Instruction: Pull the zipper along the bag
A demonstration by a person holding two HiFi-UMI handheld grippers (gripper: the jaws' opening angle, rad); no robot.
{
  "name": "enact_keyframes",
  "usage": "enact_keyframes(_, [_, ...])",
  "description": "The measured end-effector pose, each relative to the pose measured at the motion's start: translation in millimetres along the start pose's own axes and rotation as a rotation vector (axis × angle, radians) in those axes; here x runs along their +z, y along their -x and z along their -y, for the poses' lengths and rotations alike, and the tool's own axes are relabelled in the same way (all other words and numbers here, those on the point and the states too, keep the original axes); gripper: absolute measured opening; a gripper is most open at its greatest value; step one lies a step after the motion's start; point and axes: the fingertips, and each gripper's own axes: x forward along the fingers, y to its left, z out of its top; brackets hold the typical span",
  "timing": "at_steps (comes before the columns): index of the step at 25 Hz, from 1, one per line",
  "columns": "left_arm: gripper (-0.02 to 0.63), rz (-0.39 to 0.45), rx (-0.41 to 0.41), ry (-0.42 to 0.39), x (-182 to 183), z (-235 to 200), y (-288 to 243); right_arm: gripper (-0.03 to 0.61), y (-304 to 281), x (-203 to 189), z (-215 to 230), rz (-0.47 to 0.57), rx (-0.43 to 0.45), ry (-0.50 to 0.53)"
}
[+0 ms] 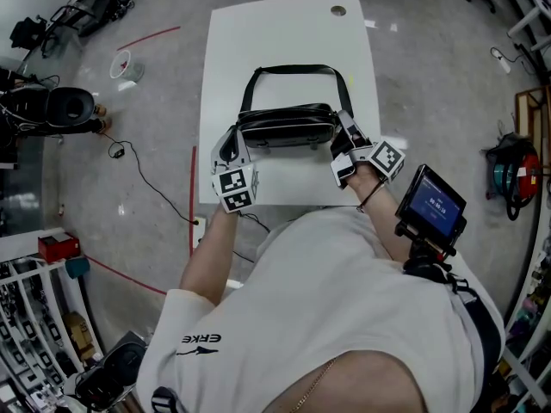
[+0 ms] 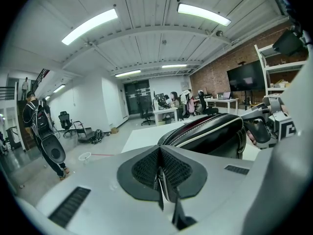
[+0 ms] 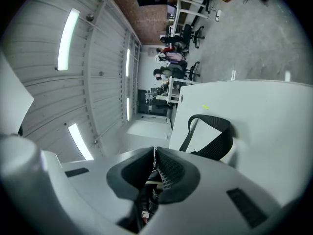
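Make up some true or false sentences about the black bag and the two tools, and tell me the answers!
1. The shiny black bag lies on the white rectangular table. True.
2. The left tool holds the bag's black strap up in the air. False: the strap lies loose on the table behind the bag.
3. The left tool is at one end of the bag and the right tool is at the other. True.
4. The right tool's jaws are wide open. False: the right gripper view shows them pressed together.
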Motion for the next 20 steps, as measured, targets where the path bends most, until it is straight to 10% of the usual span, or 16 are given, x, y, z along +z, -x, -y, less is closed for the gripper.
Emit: enact_keyframes(20, [0.003,-0.019,0.008,-0.092,-13.3,-8.9,3.8,0.015,-8.2,-10.4,-34.2,-0.107,-0.030,0.347])
